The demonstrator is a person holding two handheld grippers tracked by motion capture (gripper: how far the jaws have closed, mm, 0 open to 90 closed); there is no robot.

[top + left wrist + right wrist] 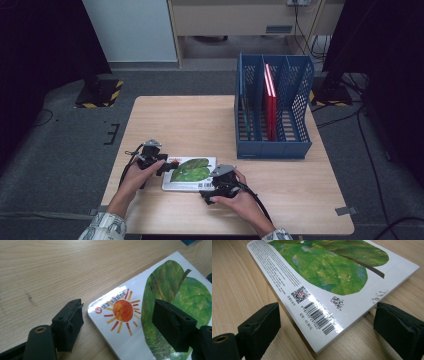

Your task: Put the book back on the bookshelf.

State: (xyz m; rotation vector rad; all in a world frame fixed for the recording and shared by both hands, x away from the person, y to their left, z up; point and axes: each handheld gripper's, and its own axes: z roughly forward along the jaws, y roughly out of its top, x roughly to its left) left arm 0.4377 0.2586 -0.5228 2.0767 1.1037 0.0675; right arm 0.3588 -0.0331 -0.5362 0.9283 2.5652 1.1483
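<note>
A white picture book with a big green leaf on its cover lies flat near the table's front edge. My left gripper stands open at the book's left corner. In the left gripper view one jaw rests over the bare wood, the other hovers over the leaf, and the printed sun lies between them. My right gripper is open at the near right corner. In the right gripper view its jaws straddle the barcode corner of the book without touching it.
A blue slotted file rack stands at the table's back right, with a red book upright in its middle slot. Bare wooden tabletop stretches between the rack and the hands. Dark floor surrounds the table.
</note>
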